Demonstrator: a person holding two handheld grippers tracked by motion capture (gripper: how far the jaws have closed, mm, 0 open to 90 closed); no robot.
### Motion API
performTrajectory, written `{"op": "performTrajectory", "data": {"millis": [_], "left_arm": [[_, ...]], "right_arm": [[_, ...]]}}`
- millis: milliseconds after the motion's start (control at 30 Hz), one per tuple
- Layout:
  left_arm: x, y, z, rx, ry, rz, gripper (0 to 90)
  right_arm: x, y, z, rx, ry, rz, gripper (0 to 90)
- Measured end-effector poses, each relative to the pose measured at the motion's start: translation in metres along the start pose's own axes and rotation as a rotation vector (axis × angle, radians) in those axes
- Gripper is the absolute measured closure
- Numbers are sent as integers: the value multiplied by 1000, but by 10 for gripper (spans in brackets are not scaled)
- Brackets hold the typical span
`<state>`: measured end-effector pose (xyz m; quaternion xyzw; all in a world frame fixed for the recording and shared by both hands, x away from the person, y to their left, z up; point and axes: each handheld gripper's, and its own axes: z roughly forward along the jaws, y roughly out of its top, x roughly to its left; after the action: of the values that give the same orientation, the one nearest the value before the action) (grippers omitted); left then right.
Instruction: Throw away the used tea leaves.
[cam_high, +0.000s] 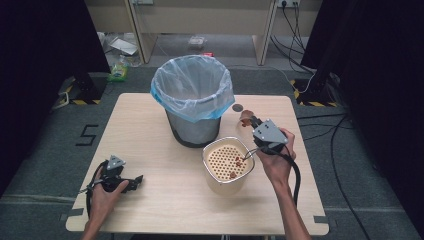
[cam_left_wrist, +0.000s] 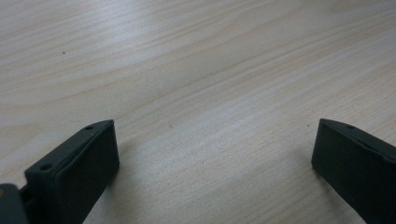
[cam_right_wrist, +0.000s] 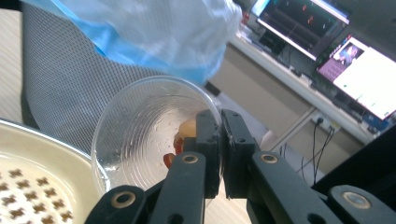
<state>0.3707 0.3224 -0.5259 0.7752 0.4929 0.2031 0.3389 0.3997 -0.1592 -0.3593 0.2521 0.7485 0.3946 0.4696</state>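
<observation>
Pinched by its rim in the right gripper (cam_right_wrist: 219, 154), a clear plastic cup (cam_right_wrist: 140, 135) is held tilted between the lined bin (cam_high: 192, 97) and the strainer bowl (cam_high: 227, 165), right of centre. Some scraps, perhaps food, are seen inside it, so the tilt should be deepened slowly over the bowl. The left gripper (cam_left_wrist: 210, 154) is rested wide apart and empty on the table (cam_high: 150, 200), near left.

A black figure "5" (cam_high: 88, 134) was marked on the grey floor (cam_high: 45, 165) left of the table. The monitors' (cam_right_wrist: 327, 42) screens were too blurred to read.
</observation>
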Motion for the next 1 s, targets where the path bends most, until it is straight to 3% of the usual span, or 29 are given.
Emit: {"op": "performTrajectory", "data": {"millis": [367,533,700,733,800,833,867,900,1000], "left_arm": [[0,0,0,0,1,2,0],[0,0,-1,0,0,3,0],[-1,-1,-1,2,0,5,0],[-1,-1,-1,2,-1,5,0],[-1,-1,-1,2,-1,5,0],[-1,-1,-1,2,-1,5,0],[-1,-1,-1,2,-1,5,0],[-1,-1,-1,2,-1,5,0],[-1,-1,-1,2,0,6,0]], "right_arm": [[19,10,-9,-81,12,-52,870],[36,9,-12,-128,-17,-140,870],[42,4,-11,-141,-38,-176,871],[46,1,-12,-179,-62,-244,872],[49,2,-13,-186,-77,-271,873],[54,2,-15,-205,-110,-356,873],[54,2,-15,-205,-110,-356,873],[58,-1,-14,-200,-122,-426,874],[62,-2,-15,-191,-107,-469,872]]}}
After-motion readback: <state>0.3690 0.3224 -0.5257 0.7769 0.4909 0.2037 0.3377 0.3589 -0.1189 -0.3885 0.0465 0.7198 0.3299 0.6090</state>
